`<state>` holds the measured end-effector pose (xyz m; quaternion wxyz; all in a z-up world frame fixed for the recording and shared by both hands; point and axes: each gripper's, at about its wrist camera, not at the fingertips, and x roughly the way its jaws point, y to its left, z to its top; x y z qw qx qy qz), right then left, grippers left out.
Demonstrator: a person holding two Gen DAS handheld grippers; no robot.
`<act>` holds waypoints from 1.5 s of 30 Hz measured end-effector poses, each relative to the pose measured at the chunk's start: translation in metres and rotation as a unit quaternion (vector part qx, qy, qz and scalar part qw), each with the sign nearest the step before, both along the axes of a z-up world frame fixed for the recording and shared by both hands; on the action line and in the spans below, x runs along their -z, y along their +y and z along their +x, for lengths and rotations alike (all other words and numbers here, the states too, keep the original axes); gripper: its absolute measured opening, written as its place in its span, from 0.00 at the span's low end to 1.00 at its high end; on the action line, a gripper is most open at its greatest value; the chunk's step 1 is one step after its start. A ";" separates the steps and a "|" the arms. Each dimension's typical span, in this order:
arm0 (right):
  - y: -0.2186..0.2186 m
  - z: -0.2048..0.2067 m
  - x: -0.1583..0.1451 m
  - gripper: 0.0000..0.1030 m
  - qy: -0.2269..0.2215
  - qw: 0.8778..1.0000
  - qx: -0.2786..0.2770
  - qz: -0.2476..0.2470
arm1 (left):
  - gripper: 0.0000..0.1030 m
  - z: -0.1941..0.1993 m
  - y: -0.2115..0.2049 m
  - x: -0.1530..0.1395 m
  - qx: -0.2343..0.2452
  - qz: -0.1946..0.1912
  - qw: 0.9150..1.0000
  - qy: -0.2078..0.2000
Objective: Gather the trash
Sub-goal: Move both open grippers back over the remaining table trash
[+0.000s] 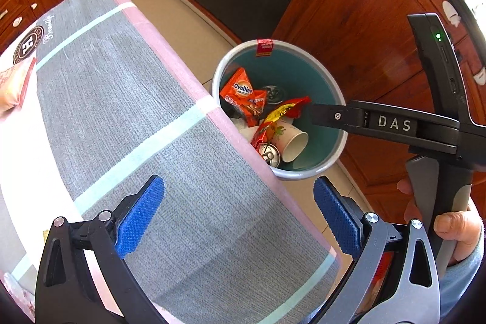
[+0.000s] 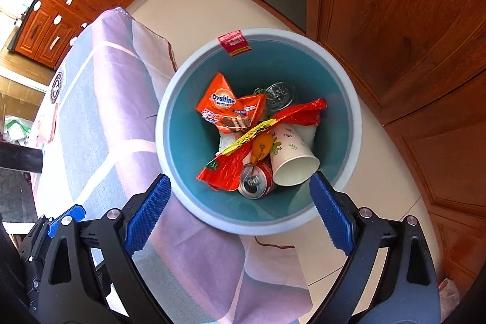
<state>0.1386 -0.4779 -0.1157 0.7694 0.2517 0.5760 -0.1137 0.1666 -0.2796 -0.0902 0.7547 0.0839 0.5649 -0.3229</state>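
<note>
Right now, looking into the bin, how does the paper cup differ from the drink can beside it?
The paper cup is white with small leaf prints; the drink can is red with a silver top. The cup's mouth is wide open; the can shows only a small drinking hole. The cup looks larger. Both lie tipped among wrappers in the bin.

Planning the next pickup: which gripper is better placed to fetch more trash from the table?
Left, probably. The left gripper, jaws open, hangs over the tablecloth; the right gripper, open too, is above the bin.
</note>
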 end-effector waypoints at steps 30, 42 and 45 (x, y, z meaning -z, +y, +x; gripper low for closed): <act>0.151 -0.030 -0.044 0.86 -0.035 0.994 -0.100 -0.003 | 0.96 -0.068 0.175 -0.029 -0.118 0.016 0.992 -0.041; 0.242 -0.011 -0.023 0.86 -0.009 0.985 -0.175 0.005 | 0.96 -0.062 0.295 0.002 -0.282 0.047 0.958 -0.030; 0.257 -0.006 -0.020 0.86 -0.004 0.983 -0.183 0.007 | 0.96 -0.058 0.301 0.012 -0.284 0.047 0.958 -0.016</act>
